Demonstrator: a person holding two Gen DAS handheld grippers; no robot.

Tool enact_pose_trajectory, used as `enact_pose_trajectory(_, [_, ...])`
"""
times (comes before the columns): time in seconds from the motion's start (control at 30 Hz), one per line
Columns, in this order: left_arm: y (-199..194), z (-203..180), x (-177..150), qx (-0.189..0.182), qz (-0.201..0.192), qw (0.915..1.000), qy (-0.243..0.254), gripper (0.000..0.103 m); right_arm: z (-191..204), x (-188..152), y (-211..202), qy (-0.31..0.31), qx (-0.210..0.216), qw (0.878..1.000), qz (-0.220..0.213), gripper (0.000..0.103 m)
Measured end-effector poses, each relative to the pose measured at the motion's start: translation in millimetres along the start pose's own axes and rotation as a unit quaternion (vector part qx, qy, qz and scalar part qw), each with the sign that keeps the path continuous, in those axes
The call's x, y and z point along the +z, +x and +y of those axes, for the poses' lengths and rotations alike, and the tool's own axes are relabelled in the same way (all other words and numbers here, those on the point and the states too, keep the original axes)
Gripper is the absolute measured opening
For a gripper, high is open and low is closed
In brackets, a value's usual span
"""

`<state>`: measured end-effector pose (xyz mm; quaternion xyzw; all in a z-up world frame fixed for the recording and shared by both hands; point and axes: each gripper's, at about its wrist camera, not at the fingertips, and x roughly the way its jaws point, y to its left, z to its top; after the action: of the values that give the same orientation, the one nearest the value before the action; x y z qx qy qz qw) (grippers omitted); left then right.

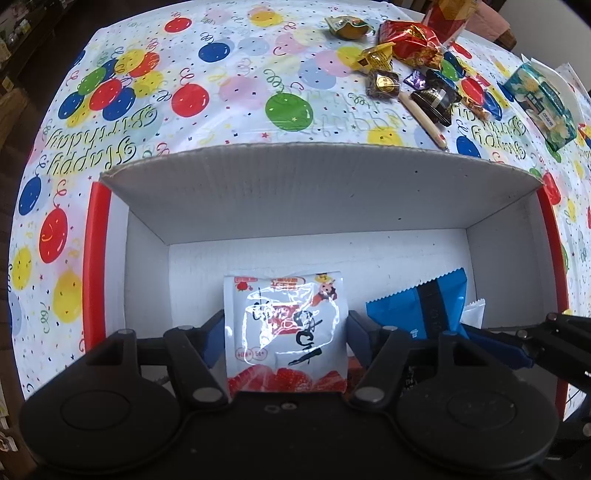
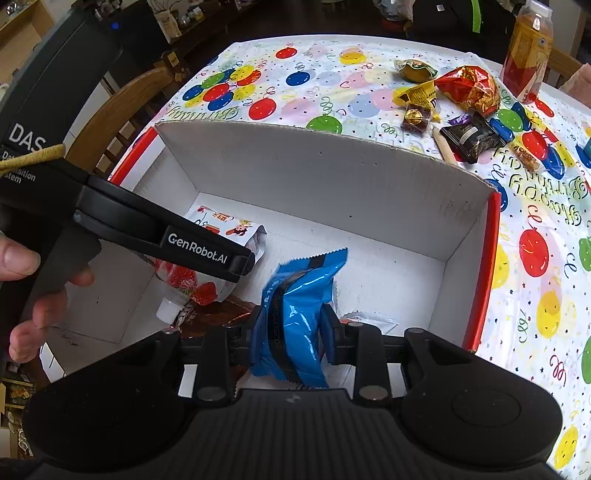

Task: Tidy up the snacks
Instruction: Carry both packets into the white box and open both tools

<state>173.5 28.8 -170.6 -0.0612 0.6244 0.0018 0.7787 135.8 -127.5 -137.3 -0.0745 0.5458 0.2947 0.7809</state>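
You're working in what looks like a home dining area. The table wears a party tablecloth (image 2: 332,85) printed with balloons and "Happy Birthday" lettering, and a curved wooden chair back (image 2: 125,107) stands against its far-left edge. Behind it you can see dim shelves (image 2: 184,18) crowded with jars and packets (too blurred to read). Loose wrapped sweets (image 2: 469,88) and a drink bottle (image 2: 526,51) sit on the table, household clutter rather than shop stock.

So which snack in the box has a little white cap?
The strawberry pouch, held by the left gripper. Its white cap pokes out at the bottom. The blue packet in the right gripper is a flat sealed wrapper.
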Motion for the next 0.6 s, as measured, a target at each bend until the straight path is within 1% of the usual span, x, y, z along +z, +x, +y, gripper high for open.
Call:
enact_pose_trajectory(0.13, [-1.0, -1.2, -1.8, 0.001, -0.002, 1.0, 0.001, 0.066, -2.4, 0.1, -3.6, 0.007, 0.005, 1.0, -0.005, 0.031])
enact_pose_trajectory(0.17, [-1.2, -1.7, -2.5, 0.002, -0.002, 1.0, 0.002, 0.067, -3.0, 0.4, -4.8, 0.009, 0.006, 1.0, -0.006, 0.034])
enact_pose_trajectory(0.2, [-2.7, -2.1, -3.3, 0.001, -0.005, 1.0, 0.003, 0.068, -3.9, 0.4, -6.8, 0.011, 0.007, 1.0, -0.008, 0.043])
enact_pose_trajectory(0.23, [-4.8, -2.7, -3.8, 0.002, -0.009, 1.0, 0.003, 0.069, -4.4, 0.2, -9.0, 0.013, 0.008, 1.0, -0.011, 0.048])
enact_pose_trajectory(0.27, [-7.9, -3.3, -4.0, -0.001, -0.015, 0.9999, 0.005, 0.071, -5.2, 0.1, -11.7, 0.014, 0.007, 1.0, -0.016, 0.056])
enact_pose_trajectory(0.3, [-11.5, -4.1, -4.0, -0.004, -0.021, 0.9997, 0.007, 0.073, -5.9, 0.0, -15.0, 0.015, 0.007, 1.0, -0.021, 0.058])
enact_pose_trajectory(0.4, [-22.4, -8.4, -3.5, -0.006, -0.037, 0.9992, 0.013, 0.079, -7.7, 0.4, -22.5, 0.02, 0.009, 0.999, -0.027, 0.058])
enact_pose_trajectory(0.5, [-32.4, -11.1, -4.9, -0.011, -0.049, 0.9986, 0.018, 0.08, -10.2, 0.5, -31.2, 0.025, 0.01, 0.999, -0.033, 0.059])
enact_pose_trajectory(0.6, [-41.4, -13.8, -7.5, -0.014, -0.058, 0.9979, 0.023, 0.081, -13.1, -0.2, -41.0, 0.031, 0.01, 0.999, -0.041, 0.064])
